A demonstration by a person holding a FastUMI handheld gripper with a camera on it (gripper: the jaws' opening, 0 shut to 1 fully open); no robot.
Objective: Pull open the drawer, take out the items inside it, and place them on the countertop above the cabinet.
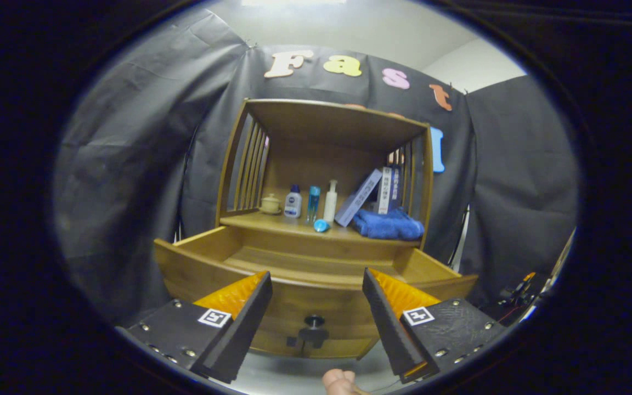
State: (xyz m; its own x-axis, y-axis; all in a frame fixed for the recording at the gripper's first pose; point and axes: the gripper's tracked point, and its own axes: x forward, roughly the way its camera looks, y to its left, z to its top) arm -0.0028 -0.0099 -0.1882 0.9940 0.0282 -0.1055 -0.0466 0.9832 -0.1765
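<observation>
The wooden cabinet's drawer [195, 263] stands pulled out toward me, and the part of its floor I can see is bare wood. Its dark knob [314, 321] sits on the drawer front between my fingers. My gripper [316, 285] is open, with nothing between its fingers, held just in front of and slightly above the drawer front. On the countertop [272, 224] above the drawer stand a small ceramic pot [270, 204], a white bottle [293, 202], a blue bottle [314, 202], a white pump bottle [331, 201], a small blue round item [321, 225] and a folded blue towel [388, 225].
Several books [373, 192] lean at the right of the shelf behind the towel. Slatted wooden sides [250, 164] and a top board enclose the shelf. Black cloth hangs behind and beside the cabinet. A fingertip [340, 381] shows below my fingers.
</observation>
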